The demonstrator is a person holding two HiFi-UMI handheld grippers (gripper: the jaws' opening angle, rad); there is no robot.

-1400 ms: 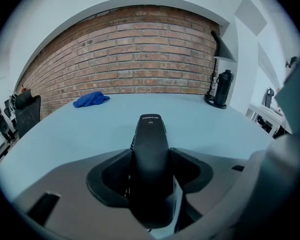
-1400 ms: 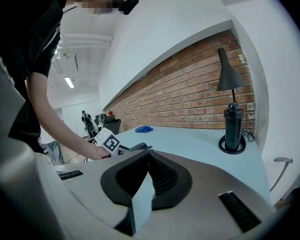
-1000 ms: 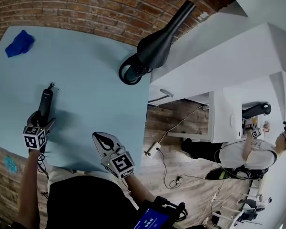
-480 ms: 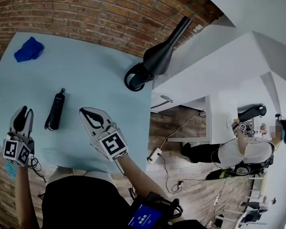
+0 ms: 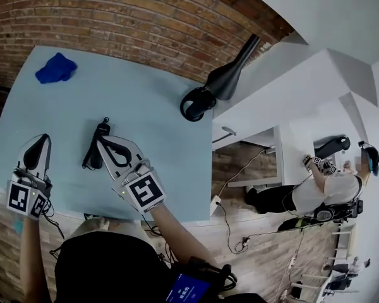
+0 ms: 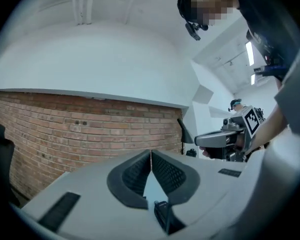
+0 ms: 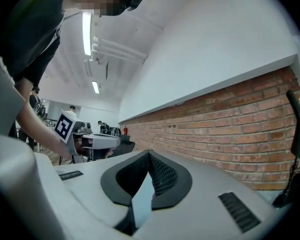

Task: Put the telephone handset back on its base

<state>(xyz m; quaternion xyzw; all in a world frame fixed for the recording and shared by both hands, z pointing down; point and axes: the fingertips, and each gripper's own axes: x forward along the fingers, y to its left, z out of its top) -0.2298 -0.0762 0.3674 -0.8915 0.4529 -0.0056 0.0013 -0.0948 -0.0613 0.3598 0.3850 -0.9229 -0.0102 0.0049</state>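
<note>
Left gripper (image 5: 43,141) and right gripper (image 5: 105,142): jaws closed, empty. Risk: the closed right tips at lower left could nudge the handset (image 5: 92,156) across the worktop (image 5: 151,125).

One handset (image 5: 96,147), one blue cloth (image 5: 55,68), one black lamp (image 5: 224,81), one table (image 5: 158,115).
</note>
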